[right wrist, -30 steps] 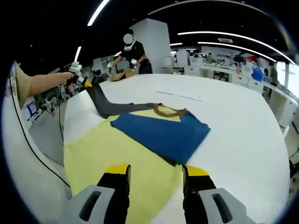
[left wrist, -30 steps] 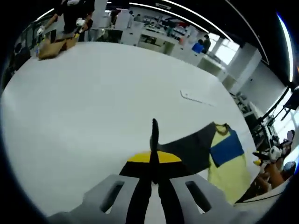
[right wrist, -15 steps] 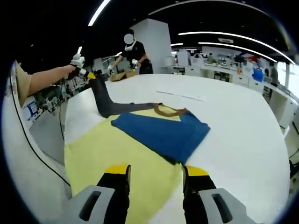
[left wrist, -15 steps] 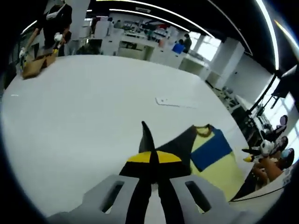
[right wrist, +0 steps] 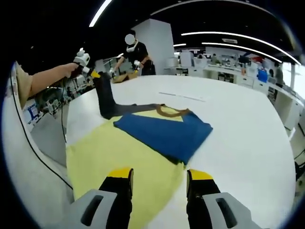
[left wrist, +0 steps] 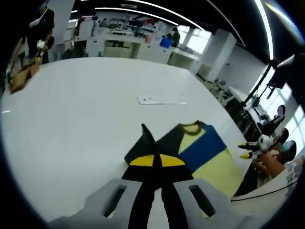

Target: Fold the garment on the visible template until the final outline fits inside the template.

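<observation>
Left gripper view: our left hand-held gripper [left wrist: 153,164] is clamped on the dark grey sleeve [left wrist: 144,143] of the yellow-and-blue colour-block garment [left wrist: 205,152] – it's lifted higher off the white counter [left wrist: 81,109] than a second ago.

Right gripper view: the right hand-held gripper [right wrist: 157,183] hovers apart over the yellow hem, so the sleeve fold is underway.

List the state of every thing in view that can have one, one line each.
left gripper: jaws shut on the dark sleeve, lifting it off the table.
right gripper: jaws open, empty, over the garment's yellow hem.
garment: spread on the table, blue sleeve already folded across the yellow body.
dark sleeve: raised, not yet folded over.
white table: bare around the garment.
</observation>
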Action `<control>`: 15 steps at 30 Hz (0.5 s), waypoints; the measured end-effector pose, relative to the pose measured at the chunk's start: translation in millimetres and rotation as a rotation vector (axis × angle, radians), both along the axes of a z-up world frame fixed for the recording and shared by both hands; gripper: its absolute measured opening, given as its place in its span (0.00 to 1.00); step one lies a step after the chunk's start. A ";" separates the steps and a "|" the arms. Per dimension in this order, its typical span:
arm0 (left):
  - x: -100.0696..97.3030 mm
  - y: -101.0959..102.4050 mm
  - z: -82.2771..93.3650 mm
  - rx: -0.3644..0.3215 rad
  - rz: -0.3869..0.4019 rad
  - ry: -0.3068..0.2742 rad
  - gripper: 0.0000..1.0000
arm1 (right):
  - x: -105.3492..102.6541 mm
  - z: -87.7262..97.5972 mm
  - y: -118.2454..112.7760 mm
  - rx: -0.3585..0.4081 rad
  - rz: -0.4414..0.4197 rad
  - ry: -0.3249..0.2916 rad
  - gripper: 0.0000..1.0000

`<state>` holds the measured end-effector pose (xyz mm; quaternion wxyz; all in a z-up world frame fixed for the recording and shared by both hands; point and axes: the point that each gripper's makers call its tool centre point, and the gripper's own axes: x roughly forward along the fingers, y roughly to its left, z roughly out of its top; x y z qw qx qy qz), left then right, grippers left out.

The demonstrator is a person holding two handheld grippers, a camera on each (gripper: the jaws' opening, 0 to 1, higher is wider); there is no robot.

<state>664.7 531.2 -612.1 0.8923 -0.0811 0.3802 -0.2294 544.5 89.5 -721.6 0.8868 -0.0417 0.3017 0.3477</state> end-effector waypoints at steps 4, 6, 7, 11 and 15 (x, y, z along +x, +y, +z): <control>-7.2 -18.7 2.6 0.003 -0.029 0.003 0.00 | 0.1 1.0 -2.3 0.002 -0.004 -0.003 0.41; -8.4 -24.7 4.3 0.006 -0.039 0.000 0.00 | -0.2 1.0 -3.4 0.006 -0.007 -0.002 0.41; -8.7 -27.0 4.9 0.006 -0.043 -0.001 0.00 | -0.1 1.2 -3.8 0.007 -0.008 -0.003 0.41; -9.9 -40.5 8.0 0.000 -0.063 -0.006 0.00 | -2.3 -0.2 -4.0 0.006 -0.007 -0.002 0.41; -8.3 -55.2 10.5 -0.013 -0.078 -0.017 0.00 | -2.7 -2.8 -4.8 0.007 -0.007 0.003 0.41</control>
